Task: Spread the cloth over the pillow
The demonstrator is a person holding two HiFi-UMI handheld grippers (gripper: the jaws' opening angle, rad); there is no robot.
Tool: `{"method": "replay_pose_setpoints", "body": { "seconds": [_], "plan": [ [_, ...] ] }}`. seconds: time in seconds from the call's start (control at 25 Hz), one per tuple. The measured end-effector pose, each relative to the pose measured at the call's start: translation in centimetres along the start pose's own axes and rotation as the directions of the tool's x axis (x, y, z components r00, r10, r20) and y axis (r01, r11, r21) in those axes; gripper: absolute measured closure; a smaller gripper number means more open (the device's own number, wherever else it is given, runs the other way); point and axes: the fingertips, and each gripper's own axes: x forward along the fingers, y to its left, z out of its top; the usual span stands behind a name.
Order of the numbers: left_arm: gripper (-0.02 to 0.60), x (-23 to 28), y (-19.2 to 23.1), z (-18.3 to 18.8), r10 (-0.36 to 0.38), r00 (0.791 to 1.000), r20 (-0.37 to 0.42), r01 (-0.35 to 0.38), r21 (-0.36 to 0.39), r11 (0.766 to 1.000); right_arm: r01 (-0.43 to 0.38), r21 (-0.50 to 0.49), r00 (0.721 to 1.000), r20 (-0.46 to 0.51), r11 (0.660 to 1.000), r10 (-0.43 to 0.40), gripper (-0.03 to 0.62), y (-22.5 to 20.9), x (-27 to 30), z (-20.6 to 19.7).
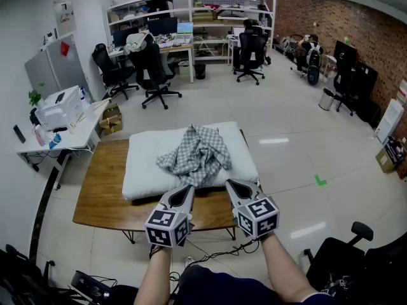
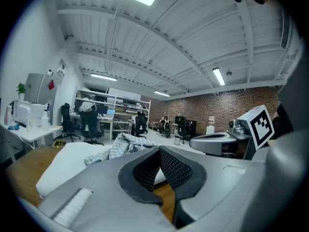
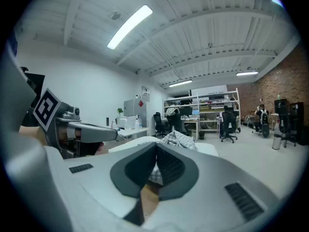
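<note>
Crumpled checked cloth (image 1: 196, 152) lies atop the white pillow (image 1: 143, 168) on table (image 1: 102, 197).

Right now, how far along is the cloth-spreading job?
Done: nothing visible; the checked cloth lies bunched in a heap on the white pillow. In hand: nothing; left gripper and right gripper are both shut and empty, near the pillow's front edge. Left: grasp the cloth and spread it flat over the pillow.

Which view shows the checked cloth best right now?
The head view: it shows the whole cloth from above, bunched in a heap on the pillow. Both gripper views look low across the pillow, so they catch only the heap's crumpled near side.
</note>
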Motion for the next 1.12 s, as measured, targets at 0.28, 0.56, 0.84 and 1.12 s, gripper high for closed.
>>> {"method": "replay_pose_setpoints", "body": {
  "seconds": [0.28, 0.56, 0.84, 1.12],
  "plan": [
    [0.572, 2.0, 3.9, -0.1, -0.022, 0.999, -0.026, 0.022, 0.000, 1.000, 0.059, 0.015, 0.997, -0.059, 0.998, -0.058, 0.565, -1.1, 4.5, -1.9],
    [0.572, 3.3, 7.2, -1.0, -0.049, 0.997, -0.066, 0.049, -0.002, 0.999, 0.130, 0.036, 0.983, -0.135, 0.991, -0.124, 0.438, -1.9, 8.6, -5.2],
    [0.572, 4.8, 10.5, -4.1, -0.069, 0.989, -0.131, 0.065, -0.040, 0.997, 0.228, 0.021, 0.954, -0.205, 0.973, -0.219, 0.391, -2.1, 12.0, -8.2],
    [0.572, 5.8, 9.0, -5.2, -0.100, 0.982, -0.157, 0.088, -0.079, 0.993, 0.258, 0.019, 0.924, -0.296, 0.966, -0.241, 0.392, -4.2, 13.8, -11.1]
  ]
}}
